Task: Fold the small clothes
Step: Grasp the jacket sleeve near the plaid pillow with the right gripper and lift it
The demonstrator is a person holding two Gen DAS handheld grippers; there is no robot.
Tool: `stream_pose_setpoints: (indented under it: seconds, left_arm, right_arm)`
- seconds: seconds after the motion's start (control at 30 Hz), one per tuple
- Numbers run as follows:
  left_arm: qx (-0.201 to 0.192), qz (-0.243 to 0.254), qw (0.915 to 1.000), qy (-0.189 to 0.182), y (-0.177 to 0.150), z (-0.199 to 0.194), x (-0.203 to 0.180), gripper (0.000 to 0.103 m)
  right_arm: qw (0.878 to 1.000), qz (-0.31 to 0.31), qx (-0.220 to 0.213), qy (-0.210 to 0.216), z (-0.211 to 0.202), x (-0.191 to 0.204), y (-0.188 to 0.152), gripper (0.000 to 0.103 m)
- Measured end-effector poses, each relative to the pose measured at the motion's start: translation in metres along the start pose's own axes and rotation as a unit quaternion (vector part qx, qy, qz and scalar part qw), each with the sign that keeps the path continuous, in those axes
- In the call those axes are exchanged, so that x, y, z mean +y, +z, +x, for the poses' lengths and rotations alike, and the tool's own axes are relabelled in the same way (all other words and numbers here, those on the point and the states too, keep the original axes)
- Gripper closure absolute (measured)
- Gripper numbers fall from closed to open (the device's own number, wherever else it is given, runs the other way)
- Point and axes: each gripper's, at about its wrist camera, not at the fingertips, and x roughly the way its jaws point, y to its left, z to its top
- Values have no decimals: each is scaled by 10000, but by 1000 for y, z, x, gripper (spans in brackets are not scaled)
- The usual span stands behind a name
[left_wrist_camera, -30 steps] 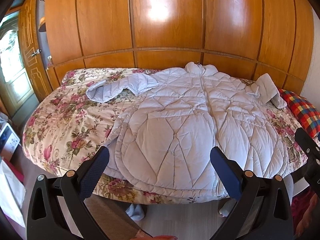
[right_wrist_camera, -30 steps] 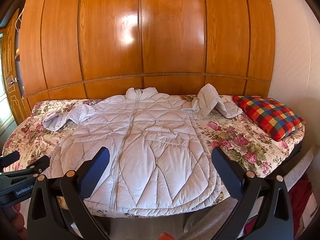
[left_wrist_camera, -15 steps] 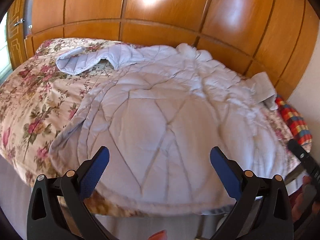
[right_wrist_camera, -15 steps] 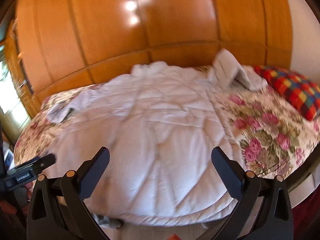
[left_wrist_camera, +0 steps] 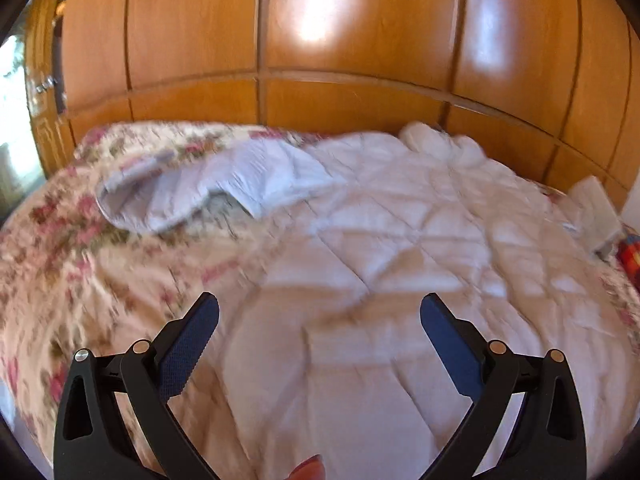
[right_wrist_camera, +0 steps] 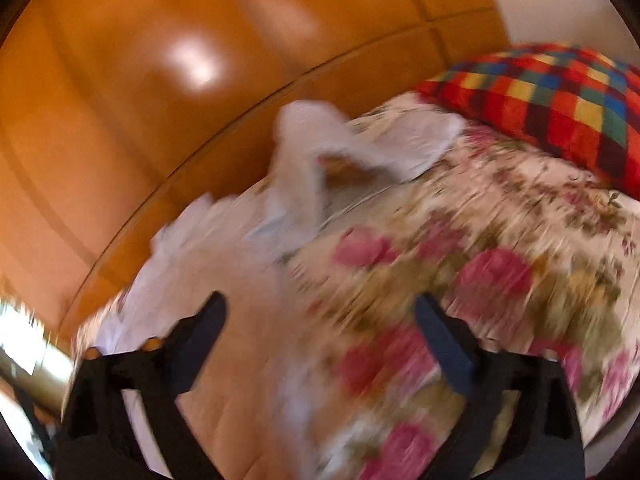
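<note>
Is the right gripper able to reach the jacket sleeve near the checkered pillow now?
Probably yes. The right gripper is open, and only bare floral bedspread lies between it and the sleeve; nothing blocks the way.

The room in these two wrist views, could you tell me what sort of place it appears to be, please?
Most likely a home bedroom: a bed with a floral bedspread, a checked pillow at one end, and glossy wooden wardrobe panels behind. A pale quilted jacket lies spread on the bed.

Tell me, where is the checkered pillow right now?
In the right wrist view the checkered pillow lies at the upper right, on the flowered bedspread, just beyond the jacket's sleeve.
</note>
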Motion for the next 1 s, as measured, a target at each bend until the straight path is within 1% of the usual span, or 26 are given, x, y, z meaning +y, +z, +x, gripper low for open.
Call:
stream_pose_setpoints:
  seconds: [0.03,0.1,0.13,0.17,0.2,0.33,0.37,0.43,0.5,0.57,0.63,0.67,0.7,0.77,0.8,0.87,0.93,1.0]
  left_arm:
    - [-36,62,9999,115,3,6,1,3]
    - [-25,66,9998,201,6,17,6,3]
    - [20,16,9998,176,5,22,10,3]
    - [85,-57,9999,115,4,29,14,3]
    - [133,-114,9998,67,2,34,17,3]
    - [242,-193,9995,-48,-11,43,19,3]
    - [253,-206,9994,-67,-14,44,20,3]
    - [282,-298,9991,-84,-20,47,23,3]
    - [299,-396,9987,-102,-23,48,25,3]
    - [314,-462,9984,-107,-26,50,27,3]
    - [341,-412,9986,-50,-27,52,25,3]
    - [368,-379,9986,-13,-27,53,24,3]
    - [414,-339,9986,31,-27,56,22,3]
    - [469,-299,9984,79,-28,58,21,3]
    - [506,-279,9983,99,-28,59,21,3]
    - [643,-216,9976,159,-27,63,19,3]
    - [820,-69,9962,303,-25,67,15,3]
    - [943,82,9947,407,-25,70,11,3]
  right_arm:
    - [9999,123,3,-41,8,-8,12,30]
    - [9993,314,-24,-195,27,-26,36,35]
    - [9990,390,-28,-235,34,-33,46,39]
    - [9982,556,-9,-236,47,-44,60,45]
    - [9975,651,27,-267,53,-50,66,47]
    - [9920,1210,138,-337,88,-81,95,49]
    - [9905,1298,162,-427,99,-89,103,49]
    - [9879,1476,139,-456,111,-99,113,50]
    - [9841,1694,165,-502,127,-109,122,54]
    - [9812,1848,143,-533,138,-119,127,56]
    - [9805,1877,30,-577,146,-123,130,58]
    - [9803,1886,-22,-577,150,-124,131,62]
    - [9801,1898,-66,-575,153,-125,134,75]
    - [9798,1913,-84,-569,159,-128,136,94]
    - [9793,1953,-69,-524,162,-130,137,96]
    - [9792,1982,-105,-423,158,-132,139,98]
    - [9818,1804,-267,-527,143,-126,144,98]
    - [9817,1752,-476,-572,127,-122,152,99]
